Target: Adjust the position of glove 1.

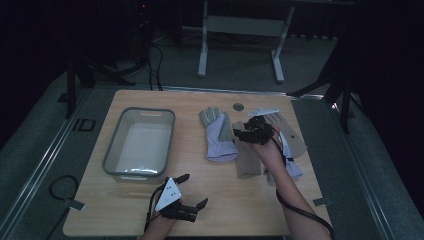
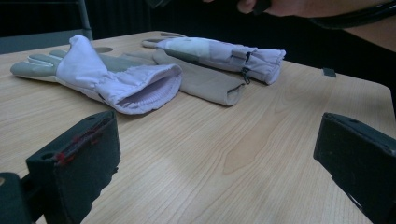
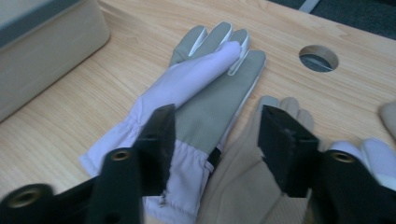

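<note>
Lettering reading "ID" (image 1: 83, 125) sits on the floor left of the table (image 1: 240, 200). Next comes the grey tub (image 1: 139, 144), then your left gripper (image 1: 190, 192) near the front edge, jaws spread wide with nothing between them. Further right lies the lilac-and-grey glove (image 3: 196, 112), touching the tan glove (image 3: 238, 186); your right gripper (image 3: 217, 135) hovers over their meeting edges, jaws half-closed, gripping neither. No glove shows readable branding.

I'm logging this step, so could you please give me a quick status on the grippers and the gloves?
Right gripper open above the lilac glove, nothing gripped. Left gripper open, idle near table edge. Tan glove alongside, touching. Bin apart.
</note>
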`<state>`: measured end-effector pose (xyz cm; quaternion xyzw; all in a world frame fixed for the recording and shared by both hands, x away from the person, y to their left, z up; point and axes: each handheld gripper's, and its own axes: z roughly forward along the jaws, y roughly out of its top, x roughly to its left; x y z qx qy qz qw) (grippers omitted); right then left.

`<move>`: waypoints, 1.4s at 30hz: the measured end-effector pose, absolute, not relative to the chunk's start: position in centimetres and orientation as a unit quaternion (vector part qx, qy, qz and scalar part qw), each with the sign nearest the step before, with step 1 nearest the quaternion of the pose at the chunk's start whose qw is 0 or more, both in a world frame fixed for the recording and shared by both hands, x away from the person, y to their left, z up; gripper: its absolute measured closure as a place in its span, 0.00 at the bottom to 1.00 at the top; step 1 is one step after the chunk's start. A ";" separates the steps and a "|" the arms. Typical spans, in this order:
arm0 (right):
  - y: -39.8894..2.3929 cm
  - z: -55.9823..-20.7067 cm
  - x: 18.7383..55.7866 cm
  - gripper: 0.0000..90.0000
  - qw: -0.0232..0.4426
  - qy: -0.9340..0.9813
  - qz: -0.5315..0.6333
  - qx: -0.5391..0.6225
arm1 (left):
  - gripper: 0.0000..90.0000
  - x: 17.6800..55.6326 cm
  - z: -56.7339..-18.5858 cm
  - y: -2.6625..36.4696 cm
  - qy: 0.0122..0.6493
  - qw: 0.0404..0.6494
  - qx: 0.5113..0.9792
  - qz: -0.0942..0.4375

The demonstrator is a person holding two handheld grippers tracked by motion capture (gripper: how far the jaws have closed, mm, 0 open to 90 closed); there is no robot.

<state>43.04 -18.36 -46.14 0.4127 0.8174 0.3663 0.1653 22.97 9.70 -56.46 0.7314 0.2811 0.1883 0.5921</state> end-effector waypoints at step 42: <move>-13.3 -52.7 47.6 0.99 0.091 0.830 0.322 0.447 | 0.00 23.1 -56.5 9.8 0.283 0.593 0.732 0.181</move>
